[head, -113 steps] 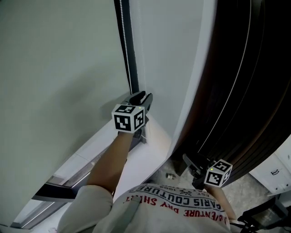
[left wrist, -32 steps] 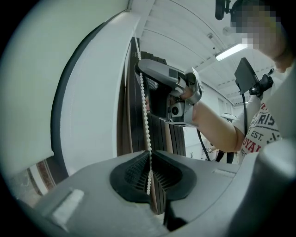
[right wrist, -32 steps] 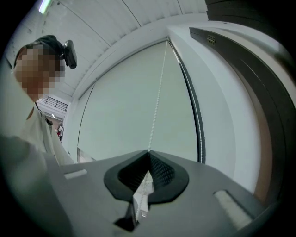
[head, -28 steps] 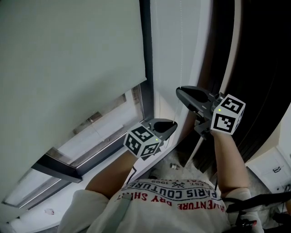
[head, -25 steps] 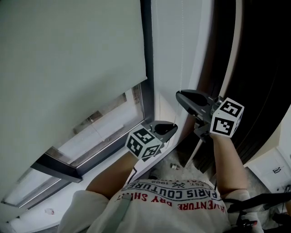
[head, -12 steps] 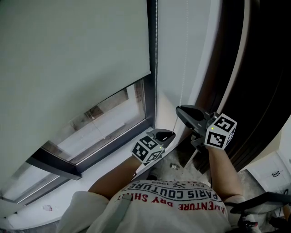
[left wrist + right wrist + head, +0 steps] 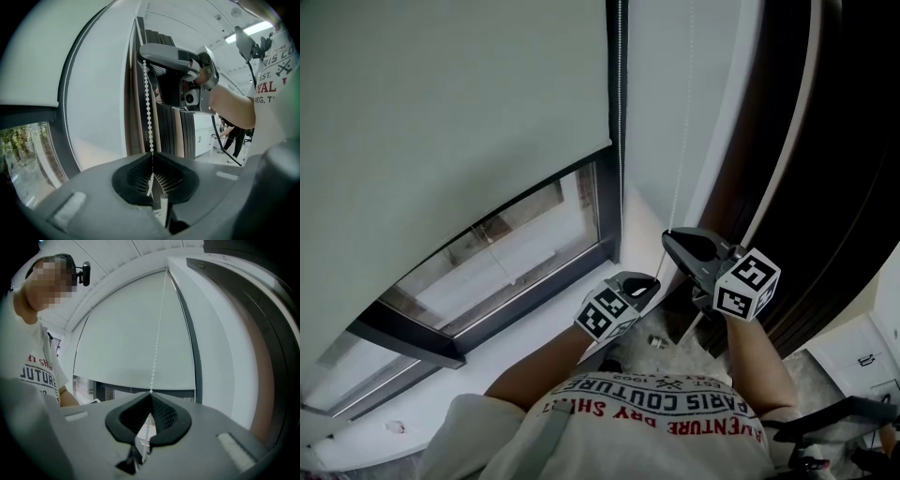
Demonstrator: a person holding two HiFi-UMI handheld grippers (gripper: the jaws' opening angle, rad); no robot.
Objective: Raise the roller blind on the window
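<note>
1. The roller blind [image 7: 450,94] hangs above and to the left of both tools, and straight ahead of the right hand-held gripper [image 7: 151,392] in its own view. Its lower hem stops short of the bottom of the window, so a strip of window glass [image 7: 506,258] is bare beneath it.
2. The white bead chain [image 7: 684,141] drops down the pale wall to the tip of the right hand-held gripper, whose jaws are pinched together on it.
3. The left hand-held gripper [image 7: 647,279] sits lower and just to the left of the right one. Its jaws are also closed on the bead chain, which rises from them to the tip of the right hand-held gripper.
4. The dark window frame [image 7: 612,202] stands just left of the left hand-held gripper, with the white sill [image 7: 534,333] beneath it.
5. Dark vertical panels [image 7: 834,159] fill the space to the right of the right hand-held gripper.
6. The person's printed shirt [image 7: 656,412] shows behind both forearms.
</note>
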